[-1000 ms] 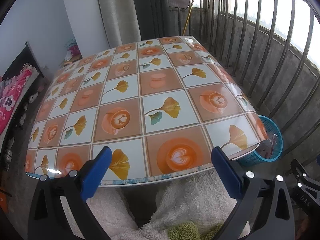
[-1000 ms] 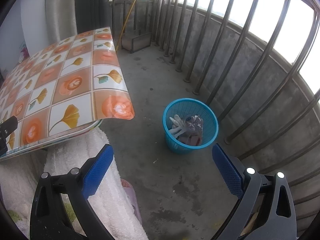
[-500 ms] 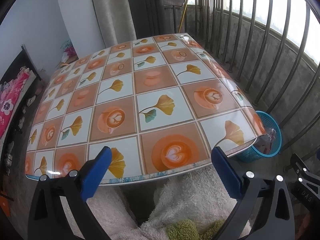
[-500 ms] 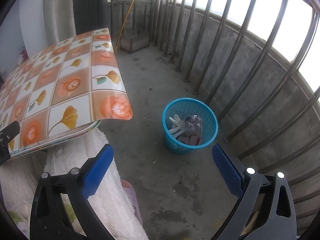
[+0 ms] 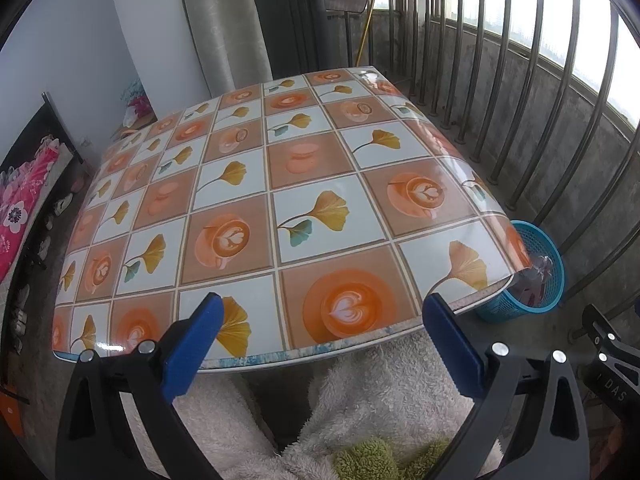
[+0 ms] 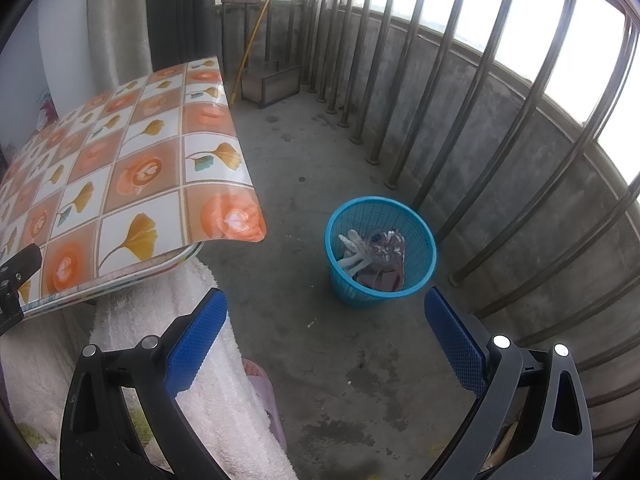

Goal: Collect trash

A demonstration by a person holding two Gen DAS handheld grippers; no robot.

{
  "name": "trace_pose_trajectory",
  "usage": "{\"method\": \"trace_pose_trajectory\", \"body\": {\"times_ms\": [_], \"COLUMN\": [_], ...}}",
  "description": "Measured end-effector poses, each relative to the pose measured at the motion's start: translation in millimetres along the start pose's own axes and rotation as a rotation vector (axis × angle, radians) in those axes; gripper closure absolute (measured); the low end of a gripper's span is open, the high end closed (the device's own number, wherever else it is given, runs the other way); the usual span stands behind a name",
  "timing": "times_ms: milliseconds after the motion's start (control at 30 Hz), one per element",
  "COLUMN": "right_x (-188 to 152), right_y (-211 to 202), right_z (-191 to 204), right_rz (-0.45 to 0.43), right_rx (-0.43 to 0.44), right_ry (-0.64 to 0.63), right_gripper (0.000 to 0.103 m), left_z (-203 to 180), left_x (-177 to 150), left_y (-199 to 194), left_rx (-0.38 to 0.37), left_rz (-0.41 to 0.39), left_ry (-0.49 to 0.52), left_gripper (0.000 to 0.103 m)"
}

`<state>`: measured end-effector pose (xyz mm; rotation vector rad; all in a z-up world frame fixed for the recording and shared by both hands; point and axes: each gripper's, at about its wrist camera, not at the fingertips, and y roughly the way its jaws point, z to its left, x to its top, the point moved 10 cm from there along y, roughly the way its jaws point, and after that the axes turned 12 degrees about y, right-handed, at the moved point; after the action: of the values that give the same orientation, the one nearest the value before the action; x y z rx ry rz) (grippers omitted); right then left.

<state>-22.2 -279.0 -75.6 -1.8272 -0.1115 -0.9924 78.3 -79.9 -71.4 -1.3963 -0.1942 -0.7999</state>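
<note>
While both hang empty, left gripper [image 5: 322, 344] and right gripper [image 6: 326, 342] gape wide

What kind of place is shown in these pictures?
Probably a home balcony: metal railing bars over a low concrete wall, a bare concrete floor, a table with a patterned cover, and a blue trash basket.

The tablecloth [image 5: 312, 208] is glossy, smooth plastic. The basket [image 6: 418, 268] is blue plastic mesh. The floor [image 6: 312, 160] is rough, stained concrete. The railing bars [image 6: 460, 92] look like dull metal. The pads [image 6: 196, 340] are textured blue rubber; the robe [image 5: 392, 396] is fluffy cloth.
</note>
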Motion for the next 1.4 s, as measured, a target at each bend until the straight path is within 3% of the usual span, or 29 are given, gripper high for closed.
{"method": "trace_pose_trajectory", "body": {"times_ms": [1400], "right_x": [0.7], "right_y": [1.1], "right_z": [0.6], "right_rz": [-0.008], "right_rx": [-0.003], "right_ry": [0.007], "right_gripper": [0.008], "left_z": [2.1], "left_x": [2.7], "left_y": [-0.9], "left_rx": [0.004], "left_rz": [-0.002], "left_ry": [0.006], "left_gripper": [0.006]}}
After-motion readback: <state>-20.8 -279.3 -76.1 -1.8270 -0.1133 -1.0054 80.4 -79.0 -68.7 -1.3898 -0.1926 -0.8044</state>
